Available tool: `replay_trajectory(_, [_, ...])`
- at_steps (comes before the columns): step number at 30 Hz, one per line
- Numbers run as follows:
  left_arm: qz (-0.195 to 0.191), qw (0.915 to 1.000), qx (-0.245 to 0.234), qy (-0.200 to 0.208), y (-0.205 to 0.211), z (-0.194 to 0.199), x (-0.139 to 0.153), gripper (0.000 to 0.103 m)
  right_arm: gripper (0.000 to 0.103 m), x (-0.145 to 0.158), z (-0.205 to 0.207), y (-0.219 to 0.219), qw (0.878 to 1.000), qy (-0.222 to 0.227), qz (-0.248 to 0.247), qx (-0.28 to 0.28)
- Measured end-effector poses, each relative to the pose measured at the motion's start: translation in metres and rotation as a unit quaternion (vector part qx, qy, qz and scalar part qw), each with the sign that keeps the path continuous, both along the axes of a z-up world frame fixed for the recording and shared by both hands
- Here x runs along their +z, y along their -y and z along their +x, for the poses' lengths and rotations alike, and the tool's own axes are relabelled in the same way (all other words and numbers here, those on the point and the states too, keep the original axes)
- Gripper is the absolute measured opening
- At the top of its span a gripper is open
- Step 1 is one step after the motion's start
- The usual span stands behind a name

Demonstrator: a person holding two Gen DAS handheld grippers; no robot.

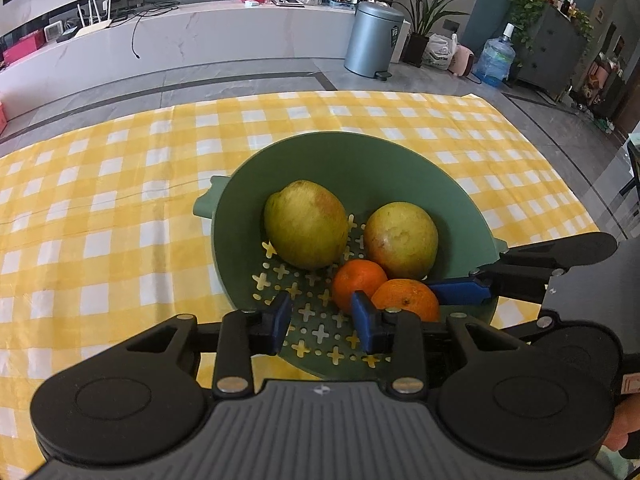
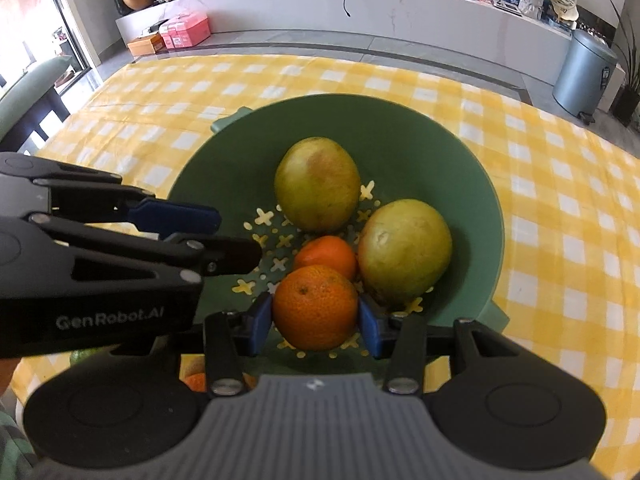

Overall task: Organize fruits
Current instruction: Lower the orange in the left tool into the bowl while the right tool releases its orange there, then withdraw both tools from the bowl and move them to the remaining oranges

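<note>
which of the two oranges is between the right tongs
The larger, dimpled orange nearest the camera sits between the right tongs. The smaller, smoother orange lies behind it in the green perforated bowl, ungripped.

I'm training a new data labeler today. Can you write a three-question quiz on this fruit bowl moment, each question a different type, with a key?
1. True or false: the right gripper has its fingers on either side of an orange.
2. How many fruits are in the green bowl?
3. Multiple choice: the left gripper is A) clamped on an apple, B) open with nothing between its fingers, C) out of view.

Key: 1 true. 2 four: two apples, the near orange and a second orange. 3 B.
</note>
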State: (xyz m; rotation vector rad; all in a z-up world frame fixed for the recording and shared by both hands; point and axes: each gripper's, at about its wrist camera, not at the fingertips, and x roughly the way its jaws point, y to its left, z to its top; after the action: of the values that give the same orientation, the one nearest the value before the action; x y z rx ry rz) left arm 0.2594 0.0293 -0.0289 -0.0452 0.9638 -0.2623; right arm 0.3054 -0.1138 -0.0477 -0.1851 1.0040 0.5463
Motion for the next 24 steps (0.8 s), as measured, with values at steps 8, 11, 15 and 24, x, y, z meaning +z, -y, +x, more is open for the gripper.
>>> replay_trajectory(8, [-0.019, 0.9995, 0.011, 0.022, -0.004, -0.007, 0.010, 0.052, 0.044, 0.003, -0.002, 0.000, 1.000, 0.000, -0.003, -0.003])
replay_trajectory(11, [-0.022, 0.9992, 0.012, 0.031, -0.005, -0.010, 0.017, 0.054, 0.048, 0.005, -0.002, 0.001, 1.000, 0.001, -0.003, -0.006])
replay_trajectory(15, [-0.025, 0.9987, 0.018, 0.041, -0.007, -0.015, 0.025, 0.055, 0.062, 0.015, -0.007, 0.003, 1.000, 0.021, 0.010, -0.007])
replay_trajectory(24, [-0.028, 0.9971, 0.012, 0.070, -0.010, -0.038, 0.046, 0.055, 0.062, 0.034, -0.026, 0.003, 0.994, 0.100, -0.023, -0.029])
